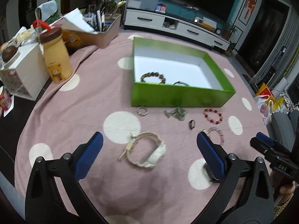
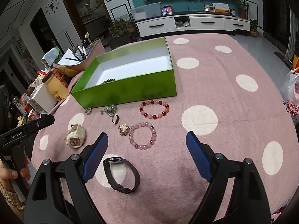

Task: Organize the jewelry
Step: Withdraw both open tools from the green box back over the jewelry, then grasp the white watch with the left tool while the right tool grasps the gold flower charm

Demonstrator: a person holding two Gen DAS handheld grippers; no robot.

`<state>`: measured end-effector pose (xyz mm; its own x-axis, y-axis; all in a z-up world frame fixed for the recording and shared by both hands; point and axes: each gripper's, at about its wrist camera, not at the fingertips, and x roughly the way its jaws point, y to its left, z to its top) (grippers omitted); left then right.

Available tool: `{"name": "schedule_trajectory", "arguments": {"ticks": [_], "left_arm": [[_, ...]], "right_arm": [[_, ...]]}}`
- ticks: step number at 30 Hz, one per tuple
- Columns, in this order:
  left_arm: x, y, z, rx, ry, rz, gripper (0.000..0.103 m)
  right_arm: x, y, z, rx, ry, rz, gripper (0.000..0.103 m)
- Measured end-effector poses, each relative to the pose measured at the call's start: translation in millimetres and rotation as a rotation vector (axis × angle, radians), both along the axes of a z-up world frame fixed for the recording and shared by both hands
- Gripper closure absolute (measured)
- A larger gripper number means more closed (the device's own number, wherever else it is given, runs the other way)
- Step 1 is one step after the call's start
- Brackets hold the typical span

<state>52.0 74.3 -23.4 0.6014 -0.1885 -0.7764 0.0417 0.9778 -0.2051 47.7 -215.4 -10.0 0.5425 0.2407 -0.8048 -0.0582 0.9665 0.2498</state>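
A green box with a white inside stands on the pink dotted cloth. A brown bead bracelet and another piece lie inside it. My left gripper is open, above a white watch. My right gripper is open, with a black watch by its left finger and a pale purple bead bracelet just ahead. A red bead bracelet, a gold flower brooch, a dark ring and a silver chain lie before the box.
A yellow bottle, a white container and a tray of papers crowd the table's left side. A TV cabinet stands beyond the table. A plastic bag sits off the right edge.
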Motion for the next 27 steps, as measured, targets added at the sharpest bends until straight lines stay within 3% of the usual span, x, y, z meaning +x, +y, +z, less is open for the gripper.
{"name": "schedule_trajectory", "arguments": {"ticks": [18, 21, 23, 27], "left_arm": [[-2.9, -24.0, -34.6, -0.045, 0.043, -0.197, 0.004], [0.0, -27.6, -37.0, -0.036, 0.042, -0.217, 0.008], [4.5, -30.2, -40.5, -0.038, 0.054, -0.237, 0.02], [14.5, -34.8, -53.2, -0.029, 0.112, -0.249, 0.031]], "right_arm": [[2.0, 15.9, -21.7, 0.043, 0.023, 0.155, 0.018], [5.1, 24.9, -24.5, 0.037, 0.026, 0.192, 0.026], [8.7, 29.8, -27.2, 0.035, 0.032, 0.208, 0.032], [18.6, 38.6, -32.4, 0.042, 0.041, 0.243, 0.042]]}}
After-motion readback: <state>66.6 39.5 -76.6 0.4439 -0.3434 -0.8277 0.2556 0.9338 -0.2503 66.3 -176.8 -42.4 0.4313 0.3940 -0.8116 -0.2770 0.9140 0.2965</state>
